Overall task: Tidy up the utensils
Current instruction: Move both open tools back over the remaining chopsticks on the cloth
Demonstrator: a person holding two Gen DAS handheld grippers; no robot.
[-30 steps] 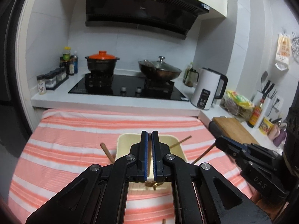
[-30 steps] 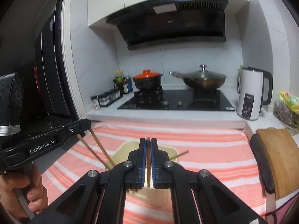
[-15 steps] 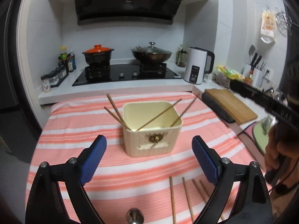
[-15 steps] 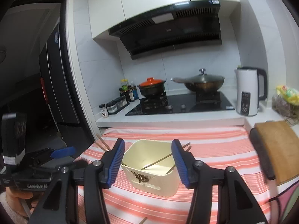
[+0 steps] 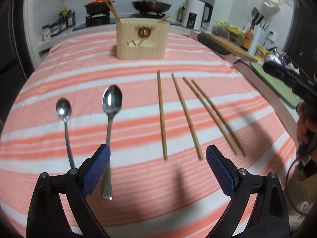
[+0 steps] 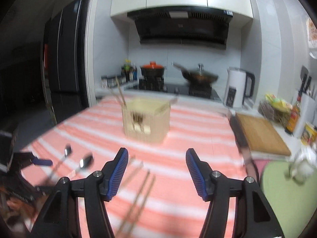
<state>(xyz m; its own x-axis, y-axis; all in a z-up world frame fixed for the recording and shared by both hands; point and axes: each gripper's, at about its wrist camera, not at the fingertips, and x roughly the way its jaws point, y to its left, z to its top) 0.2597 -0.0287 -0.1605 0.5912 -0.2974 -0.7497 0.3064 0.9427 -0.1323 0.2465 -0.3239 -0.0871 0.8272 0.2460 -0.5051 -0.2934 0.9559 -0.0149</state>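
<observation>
On the striped cloth (image 5: 138,75) there's a neat row of utensils laid out lengthwise: a small spoon (image 5: 64,119) on the far left, a bigger spoon (image 5: 110,130) just beside it, then four wooden chopsticks (image 5: 190,117) fanning out to the right, the last two nearly touching each other. Behind them, well apart, stands the cream utensil holder (image 5: 142,39), upright, with a few more chopsticks leaning out of both its back corners.

The left gripper (image 5: 157,170) hangs over the near end of that row, tilted down toward the cloth, with its jaws spread wide and nothing pinched between them. The bigger spoon's handle runs right past the left blue pad — partly hidden behind it — and the near ends of the two middle chopsticks sit in the gap between the fingers, but the pads aren't on either.

The right gripper (image 6: 156,170) sits further to the right and points at a shallower angle, more toward the holder. Its jaws are opening, about half spread, with nothing clamped. That view is pretty smeared, but you can make out blurry chopsticks lying on the cloth below and between its fingers, the two spoons off to its left, and the left gripper's blue pad poking in at the left edge. In the left view, a hand (image 5: 306,125) wrapped around the right gripper's handle shows at the right edge.
</observation>
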